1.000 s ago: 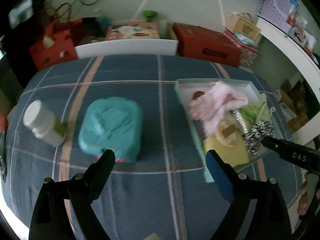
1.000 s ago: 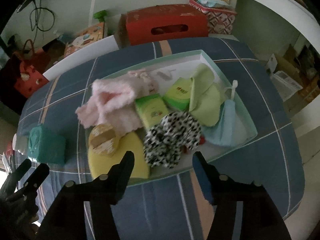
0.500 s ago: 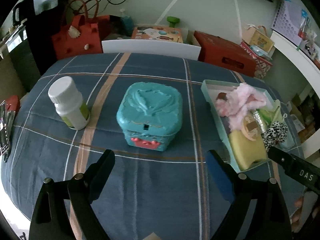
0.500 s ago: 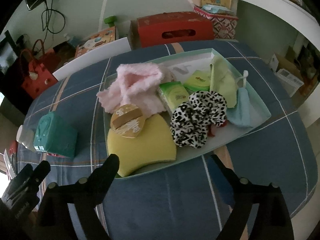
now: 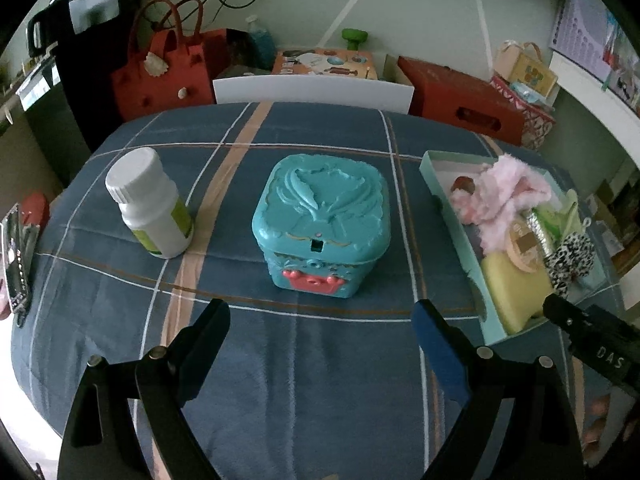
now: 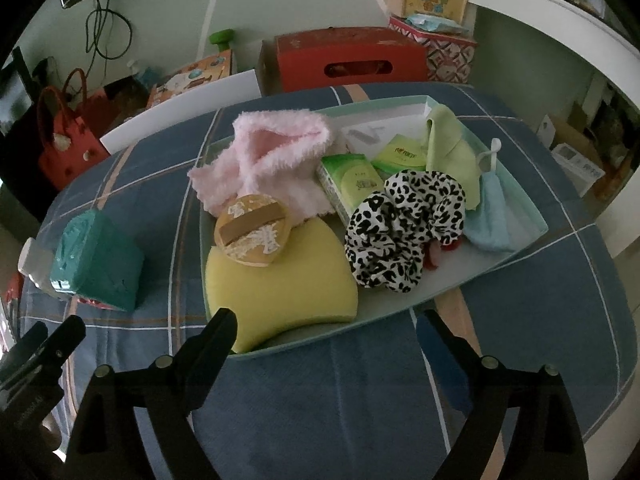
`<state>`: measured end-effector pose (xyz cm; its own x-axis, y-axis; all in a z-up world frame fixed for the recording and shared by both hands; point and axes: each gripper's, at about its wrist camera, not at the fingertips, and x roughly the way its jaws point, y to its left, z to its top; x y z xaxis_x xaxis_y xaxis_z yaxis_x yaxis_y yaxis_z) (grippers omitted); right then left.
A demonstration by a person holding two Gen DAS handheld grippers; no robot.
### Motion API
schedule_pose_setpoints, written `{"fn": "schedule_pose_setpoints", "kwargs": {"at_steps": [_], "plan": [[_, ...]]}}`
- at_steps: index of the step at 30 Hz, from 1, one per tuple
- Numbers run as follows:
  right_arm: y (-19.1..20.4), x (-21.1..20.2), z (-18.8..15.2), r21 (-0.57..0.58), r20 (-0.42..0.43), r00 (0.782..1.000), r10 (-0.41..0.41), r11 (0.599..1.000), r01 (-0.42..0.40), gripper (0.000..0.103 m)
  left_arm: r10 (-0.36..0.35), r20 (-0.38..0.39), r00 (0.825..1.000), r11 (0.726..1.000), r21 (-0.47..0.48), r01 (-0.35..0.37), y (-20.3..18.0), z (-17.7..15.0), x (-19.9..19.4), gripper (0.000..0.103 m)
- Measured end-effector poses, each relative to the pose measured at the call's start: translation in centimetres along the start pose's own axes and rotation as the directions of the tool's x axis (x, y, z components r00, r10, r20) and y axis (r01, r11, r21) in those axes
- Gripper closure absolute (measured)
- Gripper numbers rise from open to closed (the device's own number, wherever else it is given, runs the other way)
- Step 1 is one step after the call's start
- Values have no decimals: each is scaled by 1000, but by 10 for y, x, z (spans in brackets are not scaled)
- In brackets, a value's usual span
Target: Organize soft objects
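A pale green tray (image 6: pixel 532 216) on the blue plaid cloth holds soft items: a pink fluffy piece (image 6: pixel 276 152), a yellow sponge (image 6: pixel 280 284), a round tan puff (image 6: pixel 252 230), a leopard-print scrunchie (image 6: pixel 404 228), a light green cloth (image 6: pixel 448 148) and a light blue cloth (image 6: pixel 490 216). The tray also shows in the left wrist view (image 5: pixel 432 164). My right gripper (image 6: pixel 324 324) is open and empty just before the tray's near edge. My left gripper (image 5: pixel 320 320) is open and empty in front of a teal box (image 5: pixel 322 224).
A white pill bottle (image 5: pixel 148 204) stands left of the teal box. Two green tissue packs (image 6: pixel 352 180) lie in the tray. A white chair back (image 5: pixel 312 90), red boxes (image 5: pixel 460 96) and a red bag (image 5: pixel 160 76) stand beyond the table's far edge.
Both grippers pulled back and rose from the table. The right gripper's jaws opened wider. The left view swung so the teal box sits centred.
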<state>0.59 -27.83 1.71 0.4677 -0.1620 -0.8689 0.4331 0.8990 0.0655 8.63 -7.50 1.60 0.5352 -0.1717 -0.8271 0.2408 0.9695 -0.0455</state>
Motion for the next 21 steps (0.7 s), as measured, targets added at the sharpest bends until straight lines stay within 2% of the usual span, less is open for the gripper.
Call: {"fn": "schedule_pose_setpoints", "kwargs": {"at_steps": [21], "plan": [[4,1,-4,-23,3,1000,-29,999,29,10,77,-7,997,997,29,-77,-4,-3,0,11]]}}
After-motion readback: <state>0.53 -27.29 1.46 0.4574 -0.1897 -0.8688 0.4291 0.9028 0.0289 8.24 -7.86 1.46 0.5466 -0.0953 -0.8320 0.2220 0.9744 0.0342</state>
